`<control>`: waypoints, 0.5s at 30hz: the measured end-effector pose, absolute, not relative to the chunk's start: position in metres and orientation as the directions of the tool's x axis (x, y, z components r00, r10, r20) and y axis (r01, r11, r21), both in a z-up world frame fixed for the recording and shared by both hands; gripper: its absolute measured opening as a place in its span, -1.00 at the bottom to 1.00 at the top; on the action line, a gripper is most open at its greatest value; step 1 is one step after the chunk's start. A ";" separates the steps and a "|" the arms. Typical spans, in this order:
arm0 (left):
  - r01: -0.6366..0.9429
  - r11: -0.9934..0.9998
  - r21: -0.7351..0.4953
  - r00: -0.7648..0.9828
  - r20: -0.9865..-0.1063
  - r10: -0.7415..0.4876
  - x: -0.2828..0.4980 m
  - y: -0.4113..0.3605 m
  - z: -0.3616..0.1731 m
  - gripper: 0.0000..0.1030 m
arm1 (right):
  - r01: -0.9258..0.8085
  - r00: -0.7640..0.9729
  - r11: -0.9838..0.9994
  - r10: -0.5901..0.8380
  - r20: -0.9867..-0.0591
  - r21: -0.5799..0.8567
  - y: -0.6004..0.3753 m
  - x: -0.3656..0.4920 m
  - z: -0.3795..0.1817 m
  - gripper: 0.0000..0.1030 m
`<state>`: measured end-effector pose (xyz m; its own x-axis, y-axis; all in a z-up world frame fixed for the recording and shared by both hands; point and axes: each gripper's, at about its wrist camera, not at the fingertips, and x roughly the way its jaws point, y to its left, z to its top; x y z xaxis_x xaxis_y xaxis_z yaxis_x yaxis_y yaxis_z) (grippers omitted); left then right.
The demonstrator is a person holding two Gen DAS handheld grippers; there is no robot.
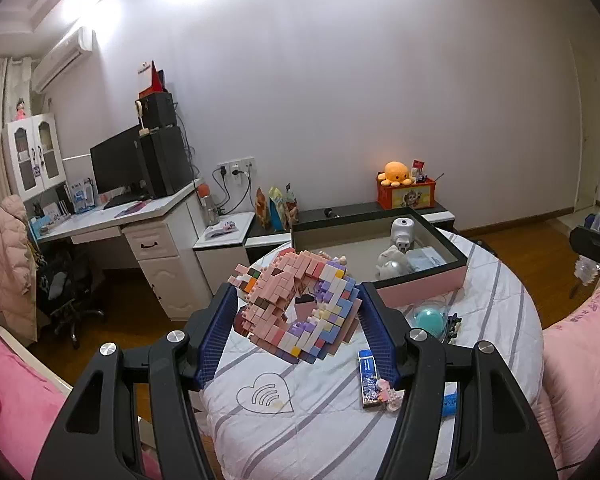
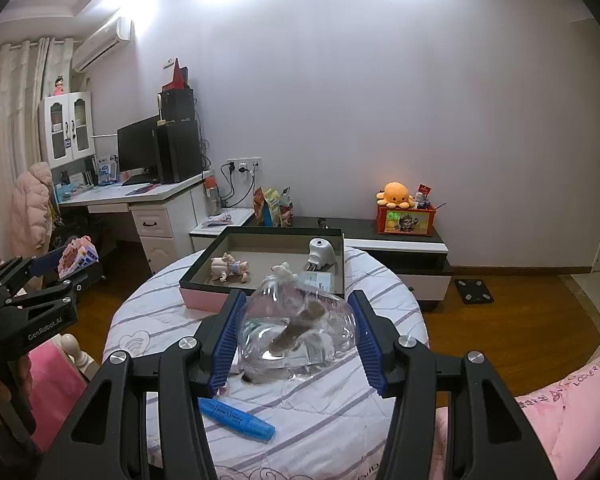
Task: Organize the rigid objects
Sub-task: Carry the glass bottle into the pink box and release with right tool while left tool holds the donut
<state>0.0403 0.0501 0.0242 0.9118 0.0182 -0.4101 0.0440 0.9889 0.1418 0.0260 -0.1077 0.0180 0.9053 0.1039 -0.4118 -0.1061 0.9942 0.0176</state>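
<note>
left hand-held gripper: grasps brick model | right hand-held gripper: grasps clear plastic toy | box: just beyond both

A shallow open cardboard box is sitting on the round striped-cloth table — a white plug adapter lying inside, a blue plastic marker lying nearer, before it.

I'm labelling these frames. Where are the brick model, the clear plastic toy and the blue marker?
brick model (image 1: 300,308): left wrist view, its pink face.
clear plastic toy (image 2: 296,332): right wrist view, its transparent shell.
blue marker (image 2: 236,418): right wrist view, mid-barrel.
</note>
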 end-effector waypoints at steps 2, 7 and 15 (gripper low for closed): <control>0.045 0.989 0.144 0.909 -0.417 0.019 0.050 0.051 0.024 0.22 | -0.108 0.902 0.994 0.106 -0.417 0.019 -0.108 0.033 0.017 0.04; 0.065 0.988 0.142 0.903 -0.429 0.003 0.075 0.049 0.023 0.22 | -0.110 0.898 0.994 0.107 -0.426 0.016 -0.108 0.058 0.018 -0.10; 0.109 0.987 0.121 0.859 -0.511 -0.032 0.124 0.047 0.001 0.22 | -0.097 0.811 0.991 0.134 -0.570 0.094 -0.128 0.105 -0.021 0.30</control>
<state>0.1244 0.0474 0.0014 0.8587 -0.0318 -0.5115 0.1088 0.9866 0.1214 0.1048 -0.1276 -0.0209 0.8109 0.1335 -0.5697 -0.0970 0.9908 0.0941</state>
